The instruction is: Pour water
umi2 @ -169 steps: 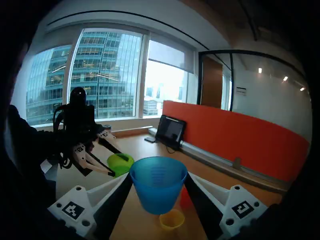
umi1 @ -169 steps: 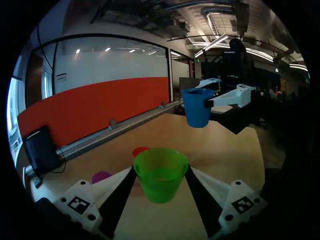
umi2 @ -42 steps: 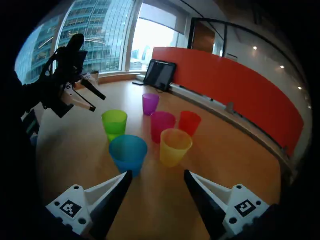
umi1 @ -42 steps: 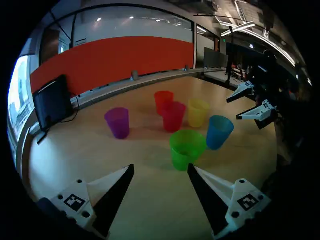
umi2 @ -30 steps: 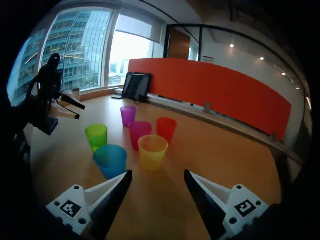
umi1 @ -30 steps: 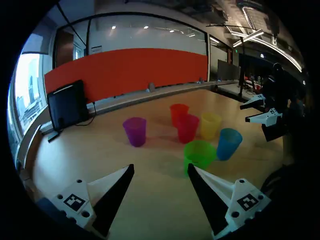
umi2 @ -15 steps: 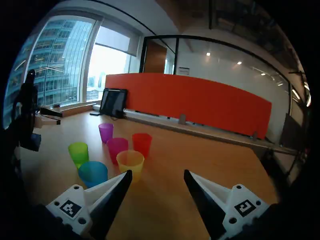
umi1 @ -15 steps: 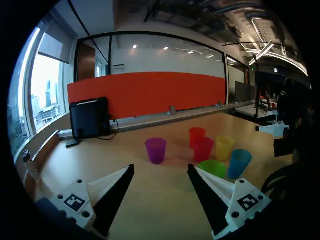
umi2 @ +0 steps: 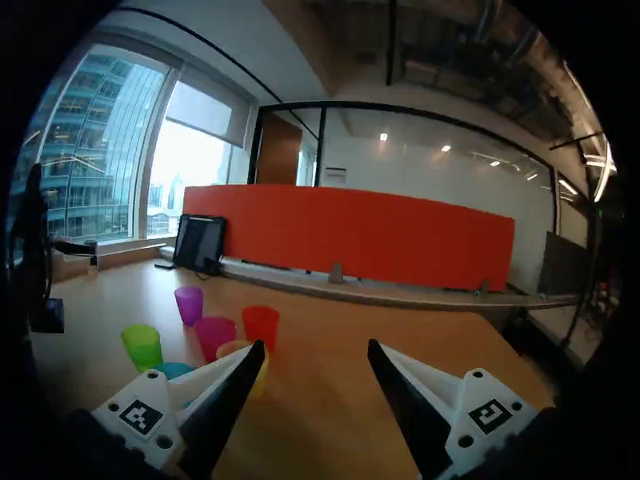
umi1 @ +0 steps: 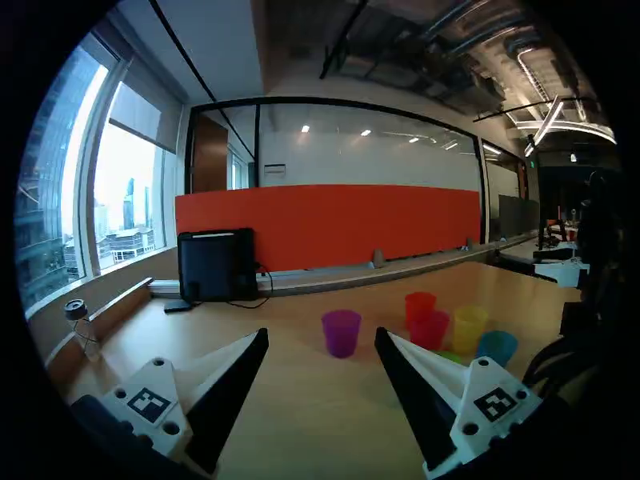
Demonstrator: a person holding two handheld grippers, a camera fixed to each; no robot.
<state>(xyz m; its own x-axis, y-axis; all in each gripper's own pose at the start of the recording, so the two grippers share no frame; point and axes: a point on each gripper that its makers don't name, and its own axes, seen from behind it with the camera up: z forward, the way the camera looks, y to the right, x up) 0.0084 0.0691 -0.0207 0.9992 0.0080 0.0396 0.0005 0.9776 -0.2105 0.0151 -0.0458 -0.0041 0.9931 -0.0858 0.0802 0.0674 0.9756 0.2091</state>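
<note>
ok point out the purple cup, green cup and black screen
purple cup [umi1: 342,334]: left gripper view, side wall
green cup [umi2: 142,348]: right gripper view, side wall
black screen [umi1: 216,266]: left gripper view, its centre

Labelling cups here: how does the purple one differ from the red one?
The purple cup is violet, the red cup orange-red. The purple cup stands alone, with bare wooden table around it; the red cup stands in the cluster, partly hidden behind the pink cup. Both are upright, tapered and on that table.
</note>
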